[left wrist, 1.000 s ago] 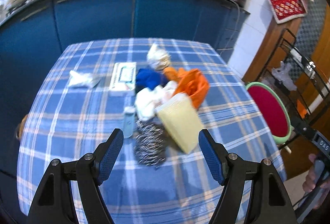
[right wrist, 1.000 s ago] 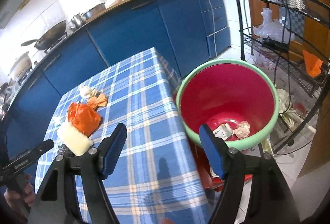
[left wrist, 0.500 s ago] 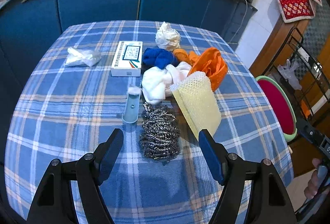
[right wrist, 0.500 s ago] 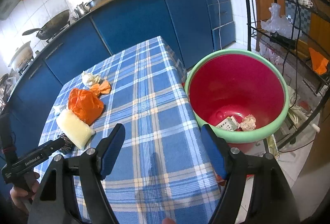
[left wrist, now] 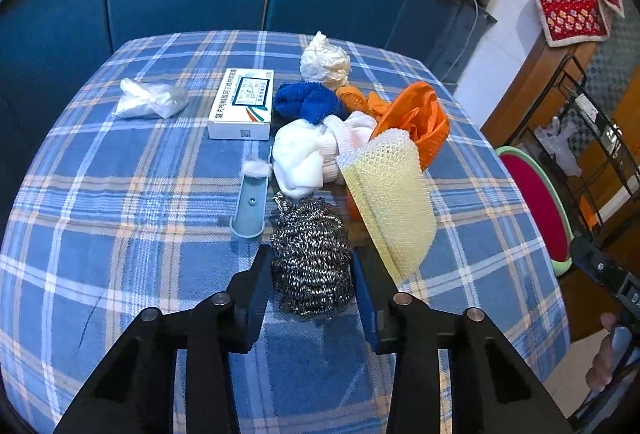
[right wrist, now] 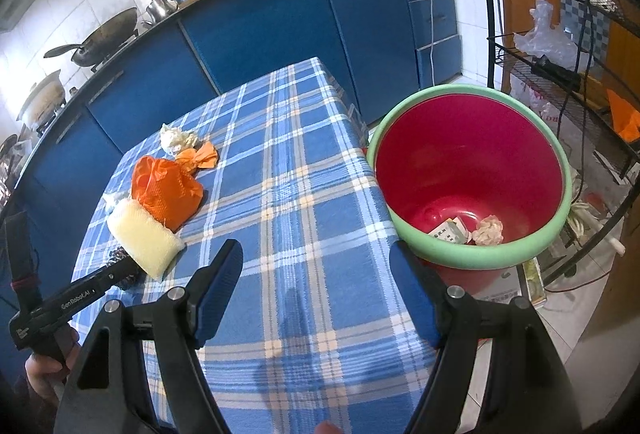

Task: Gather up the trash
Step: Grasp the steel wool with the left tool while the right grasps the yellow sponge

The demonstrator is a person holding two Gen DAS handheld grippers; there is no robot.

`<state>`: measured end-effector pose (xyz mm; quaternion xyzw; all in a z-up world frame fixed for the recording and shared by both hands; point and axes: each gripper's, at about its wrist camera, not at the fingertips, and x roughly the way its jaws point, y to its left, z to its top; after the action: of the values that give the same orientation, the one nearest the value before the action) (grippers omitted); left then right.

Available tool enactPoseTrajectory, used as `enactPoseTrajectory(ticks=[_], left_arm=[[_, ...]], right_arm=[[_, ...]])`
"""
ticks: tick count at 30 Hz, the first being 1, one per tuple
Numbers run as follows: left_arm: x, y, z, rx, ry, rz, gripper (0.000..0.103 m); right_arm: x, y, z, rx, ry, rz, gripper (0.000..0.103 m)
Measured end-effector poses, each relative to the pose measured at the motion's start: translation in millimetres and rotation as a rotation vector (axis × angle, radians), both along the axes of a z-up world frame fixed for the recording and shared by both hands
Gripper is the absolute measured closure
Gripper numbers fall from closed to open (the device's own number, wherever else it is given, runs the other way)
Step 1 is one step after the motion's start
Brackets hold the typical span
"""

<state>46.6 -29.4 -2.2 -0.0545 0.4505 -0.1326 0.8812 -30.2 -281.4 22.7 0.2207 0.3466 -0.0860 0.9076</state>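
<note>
The left claw (left wrist: 312, 274) is closing on the steel wool scourer (left wrist: 310, 254), pads at its flanks. Light and springy, it should squash; mid-body suits. The right claw (right wrist: 316, 286) hangs open, empty.

The left gripper (left wrist: 311, 274) is closing its jaws on the steel wool scourer (left wrist: 311, 258), both pads against its sides. Just ahead to its right leans a yellow mesh sponge (left wrist: 390, 202); ahead left lies a grey-blue plastic piece (left wrist: 250, 206) on the checked tablecloth (left wrist: 120, 214)

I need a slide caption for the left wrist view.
Left tongs closing around a steel scourer on the checked tablecloth.
</note>
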Motion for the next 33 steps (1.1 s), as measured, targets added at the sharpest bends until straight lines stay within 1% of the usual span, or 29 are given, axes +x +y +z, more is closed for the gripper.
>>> enactPoseTrajectory(ticks=[7, 11, 17, 21, 27, 28, 30, 33], left_arm=[[-13, 8, 17, -0.032, -0.041, -0.006, 0.064], [-19, 15, 31, -0.044, -0.077, 0.010, 0.064], [-21, 30, 43, -0.041, -0.113, 0.045, 0.064], [-20, 42, 44, -0.040, -0.119, 0.076, 0.064], [-16, 60, 36, -0.047, -0.106, 0.118, 0.064], [-15, 62, 35, -0.048, -0.104, 0.122, 0.064], [-14, 66, 32, -0.048, -0.099, 0.131, 0.064], [-12, 71, 28, -0.048, -0.093, 0.142, 0.064]], right_arm=[[4, 8, 2, -0.009, 0.001, 0.022, 0.026], [8, 17, 5, -0.016, -0.001, 0.047, 0.026], [23, 41, 12, -0.023, -0.015, 0.124, 0.026], [37, 61, 15, -0.040, -0.015, 0.188, 0.026], [59, 94, 14, -0.070, -0.007, 0.293, 0.025], [63, 99, 12, -0.077, 0.000, 0.311, 0.021], [71, 109, 10, -0.084, 0.007, 0.344, 0.018], [82, 123, 6, -0.102, 0.020, 0.388, 0.018]])
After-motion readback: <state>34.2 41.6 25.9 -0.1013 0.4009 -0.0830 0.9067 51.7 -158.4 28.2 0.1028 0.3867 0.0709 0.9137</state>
